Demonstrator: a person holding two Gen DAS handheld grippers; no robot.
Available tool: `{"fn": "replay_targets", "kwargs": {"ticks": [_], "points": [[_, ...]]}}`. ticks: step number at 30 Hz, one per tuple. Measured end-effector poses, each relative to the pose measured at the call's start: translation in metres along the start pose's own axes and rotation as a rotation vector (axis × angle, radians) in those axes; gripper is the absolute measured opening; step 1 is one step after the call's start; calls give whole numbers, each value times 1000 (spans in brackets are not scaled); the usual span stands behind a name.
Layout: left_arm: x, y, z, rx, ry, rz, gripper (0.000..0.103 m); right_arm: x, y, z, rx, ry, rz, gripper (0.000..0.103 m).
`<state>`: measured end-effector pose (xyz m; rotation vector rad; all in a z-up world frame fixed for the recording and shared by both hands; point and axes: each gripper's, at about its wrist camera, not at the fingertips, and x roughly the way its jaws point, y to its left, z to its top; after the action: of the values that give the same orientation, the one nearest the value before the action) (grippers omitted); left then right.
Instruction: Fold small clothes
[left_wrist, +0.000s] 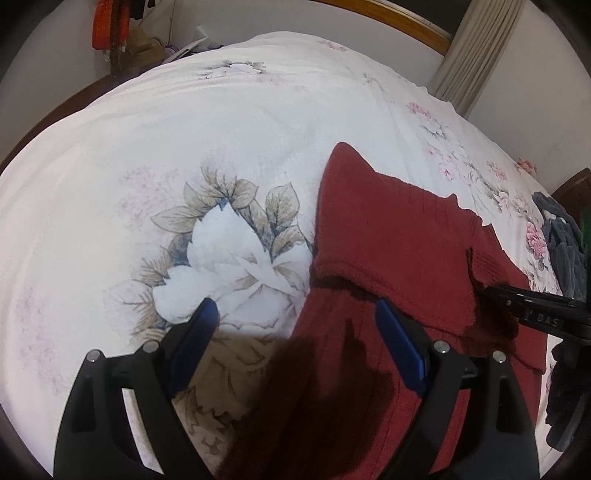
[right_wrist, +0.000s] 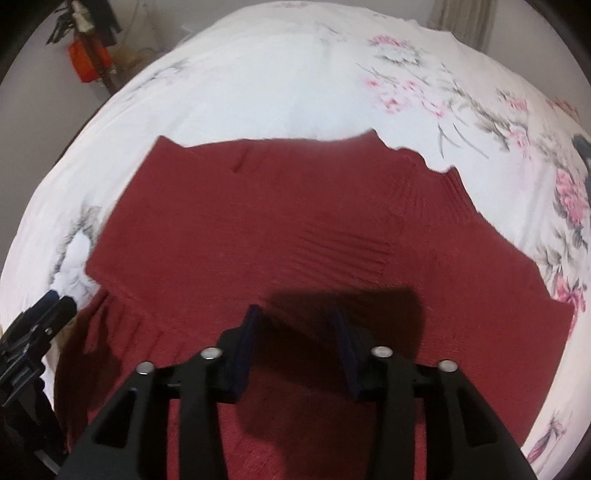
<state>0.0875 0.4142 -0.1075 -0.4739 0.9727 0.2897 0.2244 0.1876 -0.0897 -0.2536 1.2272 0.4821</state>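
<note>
Floral bedding covers the bed (left_wrist: 258, 122), and over at its left the left gripper (left_wrist: 295, 314) hangs with its jaws spread wide, holding nothing, one finger above the sheet and one above the red knit garment (left_wrist: 391, 236). That garment lies partly folded across the middle of the bed. It looks soft, limp and light (thick ribbed knit, so not slippery); a hem or folded edge seems the best hold. Further right, the right gripper (right_wrist: 295, 314) hovers over the knit, jaws apart and empty. No containers show; dark clothing (left_wrist: 565, 243) lies at the right edge.
</note>
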Motion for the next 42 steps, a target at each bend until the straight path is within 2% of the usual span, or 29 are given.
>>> {"fn": "replay_targets", "kwargs": {"ticks": [1, 3, 10, 14, 18, 22, 23, 24, 26, 28, 30, 31, 35, 39, 42], "points": [[1, -1, 0, 3, 2, -1, 86, -1, -7, 2, 13, 1, 4, 14], [1, -3, -1, 8, 2, -2, 86, -6, -23, -1, 67, -24, 35, 9], [1, -7, -2, 17, 0, 1, 86, -45, -101, -26, 376, -144, 183, 8], [3, -10, -3, 23, 5, 4, 86, -52, -137, -47, 495, -161, 195, 8], [3, -11, -4, 27, 7, 5, 86, -43, -170, -70, 592, -131, 198, 11], [4, -11, -4, 22, 10, 5, 86, -37, -192, -90, 653, -109, 221, 25], [4, -11, -4, 23, 11, 4, 86, -37, -196, -93, 662, -119, 235, 34], [4, -12, -5, 25, 11, 4, 86, -37, -200, -94, 674, -126, 254, 49], [4, -13, -5, 30, 11, 4, 86, -33, -209, -94, 714, -132, 311, 56], [4, -13, -5, 30, 12, 7, 86, -26, -216, -92, 743, -122, 321, 52], [4, -14, -5, 30, 12, 8, 86, -19, -219, -90, 749, -103, 328, 18], [4, -14, -6, 30, 13, 9, 86, -16, -219, -90, 753, -94, 332, 13], [7, -12, -6, 25, 21, 8, 86, -24, -212, -97, 723, -120, 305, 10], [9, -16, -8, 41, 29, 10, 86, -17, -205, -106, 691, -74, 229, 11], [9, -21, -11, 70, 34, 17, 86, -11, -203, -110, 683, -70, 221, 12]]}}
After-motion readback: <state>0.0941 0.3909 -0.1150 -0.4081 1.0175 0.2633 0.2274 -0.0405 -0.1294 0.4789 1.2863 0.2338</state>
